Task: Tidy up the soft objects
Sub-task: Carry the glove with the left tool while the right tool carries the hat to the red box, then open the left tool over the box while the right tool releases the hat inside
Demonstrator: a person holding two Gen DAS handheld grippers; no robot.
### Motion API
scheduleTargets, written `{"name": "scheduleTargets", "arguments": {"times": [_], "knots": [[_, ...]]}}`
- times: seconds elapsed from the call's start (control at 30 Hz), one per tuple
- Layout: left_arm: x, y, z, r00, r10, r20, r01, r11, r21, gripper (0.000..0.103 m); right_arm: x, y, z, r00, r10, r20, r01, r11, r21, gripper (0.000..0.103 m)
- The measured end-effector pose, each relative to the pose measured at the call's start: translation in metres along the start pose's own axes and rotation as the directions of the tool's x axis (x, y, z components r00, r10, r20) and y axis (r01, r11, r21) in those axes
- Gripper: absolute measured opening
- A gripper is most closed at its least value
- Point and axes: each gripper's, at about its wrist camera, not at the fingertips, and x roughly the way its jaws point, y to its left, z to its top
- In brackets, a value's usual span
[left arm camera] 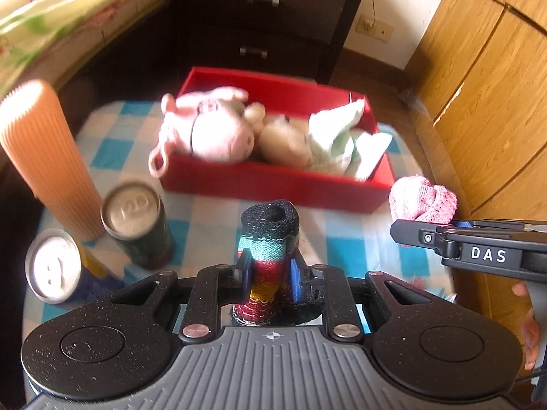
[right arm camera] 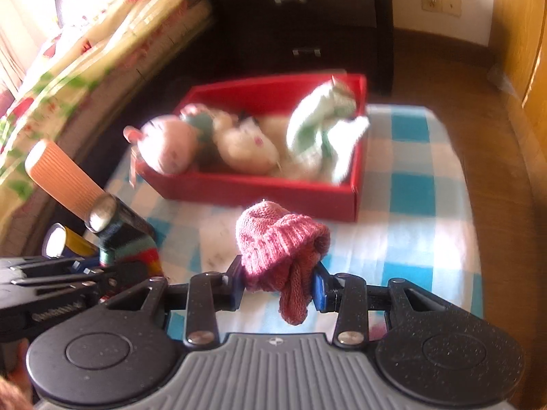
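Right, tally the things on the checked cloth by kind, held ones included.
Plush toys: 2, pink and cream
Knitted pieces: 3, mint, striped, pink
Cans: 2
Ribbed orange tube: 1
Red box: 1
Total: 9

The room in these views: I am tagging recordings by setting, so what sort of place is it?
Most likely a home bedroom: a bed with a floral cover, a dark chest of drawers beside it, and a wooden wardrobe opposite.

Sunlight falls across a dark chest of drawers, with a bed to its left and wooden cupboards to its right.
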Motion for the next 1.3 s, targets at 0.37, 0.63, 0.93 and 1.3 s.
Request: {"name": "scheduleTargets", "arguments": {"times": [0.37, 0.63, 0.93, 1.3], "knots": [[0.005, -0.001, 0.055, 0.997, -0.038, 0.073, 0.04, 0.999, -0.013, 0.022, 0.002, -0.013, 0.049, 0.998, 0.006, 0.063, -0.009, 0.999, 0.047, 0.016], [0.017, -0.007, 0.071, 0.996, -0.039, 0.077, 0.04, 0.999, -0.006, 0.023, 0.01, -0.023, 0.066, 0.998, 0.0, 0.065, -0.004, 0.997, 0.071, 0.016], [0.036, -0.013, 0.088, 0.996, -0.053, 0.068, 0.055, 0.998, -0.029, 0.023, 0.02, -0.032, 0.076, 0.998, 0.008, 0.065, -0.014, 0.996, 0.086, 0.016], [0.05, -0.019, 0.101, 0.996, -0.055, 0.067, 0.057, 0.998, -0.02, 0.024, 0.024, -0.048, 0.086, 0.997, 0.018, 0.08, -0.028, 0.991, 0.129, 0.016]]}}
